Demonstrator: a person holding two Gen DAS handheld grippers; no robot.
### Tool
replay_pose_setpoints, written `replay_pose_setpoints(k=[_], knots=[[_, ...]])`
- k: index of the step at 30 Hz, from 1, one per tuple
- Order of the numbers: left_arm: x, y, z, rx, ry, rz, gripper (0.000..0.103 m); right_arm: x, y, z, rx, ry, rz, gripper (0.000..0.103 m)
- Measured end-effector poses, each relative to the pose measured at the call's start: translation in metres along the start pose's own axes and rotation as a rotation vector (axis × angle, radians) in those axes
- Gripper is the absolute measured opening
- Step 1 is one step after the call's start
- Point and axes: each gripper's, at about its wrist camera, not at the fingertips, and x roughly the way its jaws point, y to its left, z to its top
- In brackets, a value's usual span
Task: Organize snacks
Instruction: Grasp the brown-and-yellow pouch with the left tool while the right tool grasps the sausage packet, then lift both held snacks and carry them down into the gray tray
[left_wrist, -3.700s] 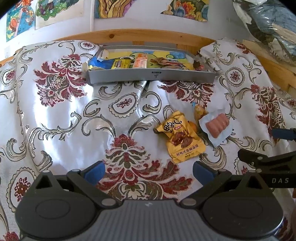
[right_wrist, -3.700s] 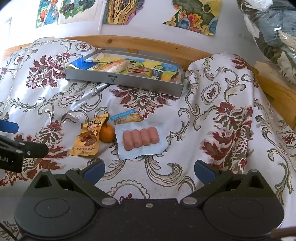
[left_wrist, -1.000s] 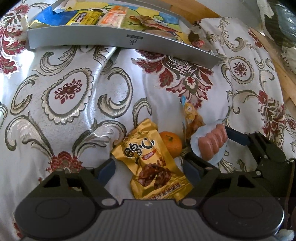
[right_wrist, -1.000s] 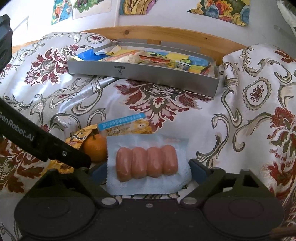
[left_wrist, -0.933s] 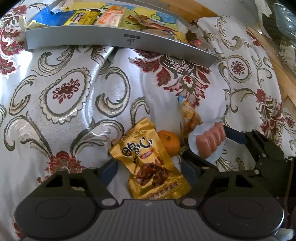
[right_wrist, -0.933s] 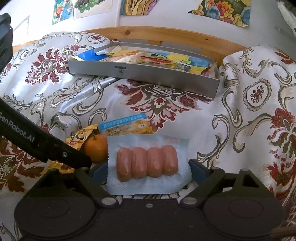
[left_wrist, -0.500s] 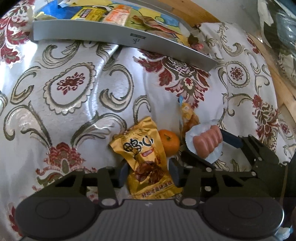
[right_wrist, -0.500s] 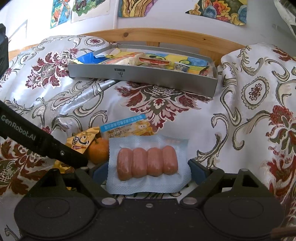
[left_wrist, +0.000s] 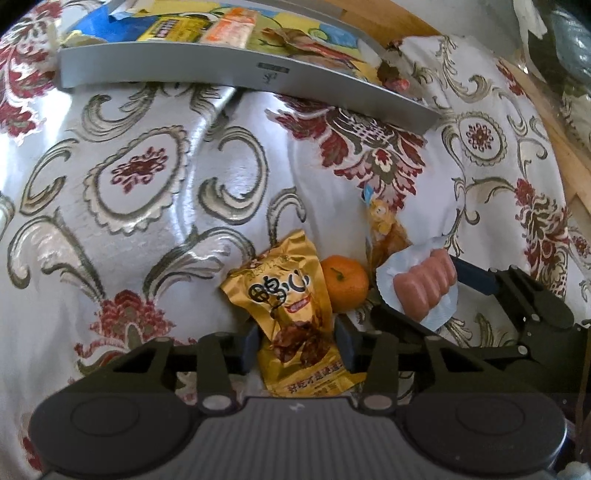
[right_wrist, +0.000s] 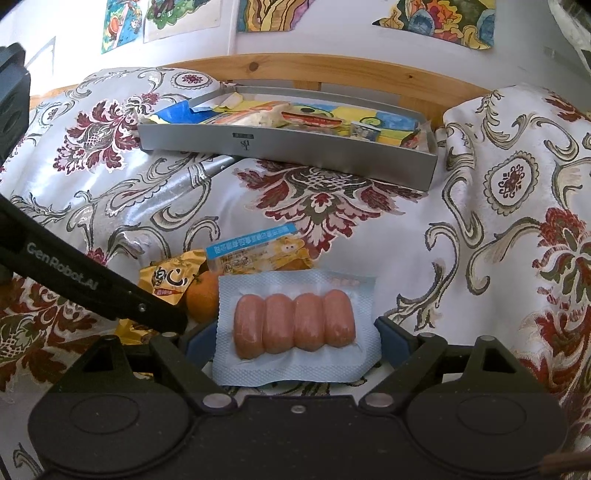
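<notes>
Left gripper (left_wrist: 295, 345): we see it clenched on the crinkly gold foil snack pouch (left_wrist: 291, 317); light, slippery, so grip mid-body.
Right gripper (right_wrist: 297, 339): spread, straddling the soft pale-blue vacuum pack of 4 sausages (right_wrist: 295, 326).
Location: both on the floral cloth (left_wrist: 147, 184).

Snack pouch (left_wrist: 291, 317) on bed (left_wrist: 147, 184), orange (left_wrist: 344, 282) touching its right side, sausage pack (right_wrist: 295, 326) right of orange. Flat packet (right_wrist: 258, 254) behind them. Tray (right_wrist: 295, 147) holding snacks at the back, near headboard (right_wrist: 332, 70).
</notes>
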Motion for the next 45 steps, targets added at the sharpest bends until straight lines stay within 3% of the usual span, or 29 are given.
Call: replay_pose_setpoints(k=[6,20,30,45], knots=[[-0.002,0.0,-0.002,-0.005,-0.014,0.019,0.038,-0.001,0.001,0.0,-0.006,0.003,-0.005,0.089],[-0.019,-0.006,-0.003,0.012,-0.052,0.028,0.036,-0.012,0.005,0.002,-0.026,-0.014,-0.017,0.088],[-0.039,-0.004,-0.009,0.018,-0.084,0.02,0.036,-0.028,0.011,0.007,-0.041,-0.093,-0.01,0.089],[-0.073,0.003,0.0,0.04,-0.193,-0.008,0.036,-0.05,0.02,0.014,-0.071,-0.22,-0.025,0.089]])
